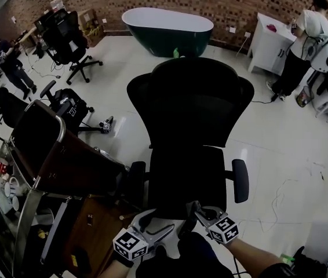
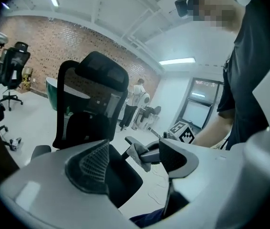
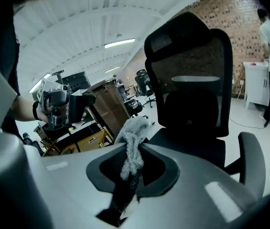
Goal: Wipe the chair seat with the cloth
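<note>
"Pale floor [image 1: 280, 155] lies all round. What's nearest?"

"Both grippers, at 6 o'clock. The right gripper [image 1: 201, 214] is clamped on the cloth [image 3: 131, 147], a grey fluffy wad bunched between its jaws. The left gripper [image 1: 152, 226] has its jaws apart, with nothing between them."

"How will the cloth handle?"

"Light, soft and floppy, I'd judge. It's pinched near one end, so a loose tail is left to press flat or to drag."

"And the chair seat [image 1: 186, 175]?"

"At 12 o'clock, just ahead. It's black, and probably gives under pressure. The chair may swivel, so the free gripper could steady it."

"Room to move?"

"The armrests [image 1: 240, 180] bound the seat at 3 and 9 o'clock, and a brown cabinet [image 1: 71, 155] crowds in at 9. The backrest [image 1: 190, 103] closes the far edge, with a bathtub [image 1: 167, 28] well beyond."
</note>
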`<state>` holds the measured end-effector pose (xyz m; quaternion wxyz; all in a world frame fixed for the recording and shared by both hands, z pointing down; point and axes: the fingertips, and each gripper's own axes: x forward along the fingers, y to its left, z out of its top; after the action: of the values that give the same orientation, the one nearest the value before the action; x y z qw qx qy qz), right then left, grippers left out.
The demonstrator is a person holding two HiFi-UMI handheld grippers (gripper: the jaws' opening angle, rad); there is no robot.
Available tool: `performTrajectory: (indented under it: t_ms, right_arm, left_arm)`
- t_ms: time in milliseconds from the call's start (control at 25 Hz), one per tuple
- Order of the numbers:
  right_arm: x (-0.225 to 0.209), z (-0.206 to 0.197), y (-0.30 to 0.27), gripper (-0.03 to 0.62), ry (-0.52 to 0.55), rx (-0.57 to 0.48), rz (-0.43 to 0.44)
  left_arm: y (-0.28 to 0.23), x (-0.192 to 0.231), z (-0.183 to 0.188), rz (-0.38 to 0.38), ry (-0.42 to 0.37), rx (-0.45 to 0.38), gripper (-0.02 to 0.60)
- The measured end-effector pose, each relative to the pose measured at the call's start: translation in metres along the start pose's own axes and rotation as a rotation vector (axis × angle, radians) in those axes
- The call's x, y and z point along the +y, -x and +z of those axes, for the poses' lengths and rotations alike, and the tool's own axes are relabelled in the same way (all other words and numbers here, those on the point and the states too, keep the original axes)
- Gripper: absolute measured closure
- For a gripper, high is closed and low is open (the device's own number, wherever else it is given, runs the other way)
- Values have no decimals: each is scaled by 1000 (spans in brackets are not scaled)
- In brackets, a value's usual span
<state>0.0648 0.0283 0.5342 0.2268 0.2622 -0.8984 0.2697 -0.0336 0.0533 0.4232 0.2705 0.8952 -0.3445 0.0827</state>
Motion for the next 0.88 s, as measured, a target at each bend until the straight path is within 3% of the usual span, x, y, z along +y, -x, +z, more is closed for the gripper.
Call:
performTrajectory:
  t_ms: [160, 320, 520, 720, 880]
  right_arm:
    - [43, 4, 25, 546, 60, -55, -57]
    - [97, 5, 55, 546, 18, -153, -131]
    - [162, 4, 98, 546, -66, -278, -185]
    - [221, -9, 146, 546, -64, -332, -235]
    - [243, -18, 180, 546, -61, -356, -246]
  left_arm:
    - [40, -26, -11, -37, -31, -32, 230]
    - [88, -55, -22, -91, 11, -57, 232]
    - [138, -102, -30, -155, -18, -69, 232]
    - [179, -143, -45, -205, -28, -65, 232]
    - [189, -166, -53, -224, -64, -55, 232]
